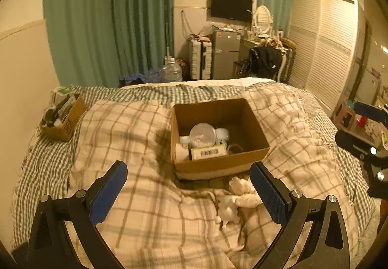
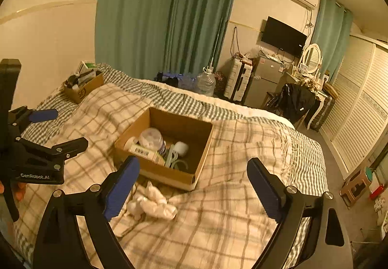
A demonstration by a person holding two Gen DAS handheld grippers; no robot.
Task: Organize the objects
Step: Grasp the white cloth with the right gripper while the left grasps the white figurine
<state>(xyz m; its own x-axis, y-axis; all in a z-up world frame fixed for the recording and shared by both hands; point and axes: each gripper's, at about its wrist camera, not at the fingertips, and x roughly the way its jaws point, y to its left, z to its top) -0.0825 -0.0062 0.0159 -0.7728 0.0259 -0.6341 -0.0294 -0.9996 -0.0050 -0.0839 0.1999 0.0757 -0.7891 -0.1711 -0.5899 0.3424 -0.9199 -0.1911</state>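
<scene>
inside cardboard box, barcoded tube lying crosswise

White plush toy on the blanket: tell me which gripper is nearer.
Left, narrowly. The white plush toy lies beside the left gripper's right finger. It lies beside the right gripper's left finger, a little farther off.

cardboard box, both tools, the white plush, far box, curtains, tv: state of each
cardboard box: open, partly filled
left tool: open, empty
right tool: open, empty
white plush: lying outside box
far box: open, full
curtains: drawn
tv: off
</scene>
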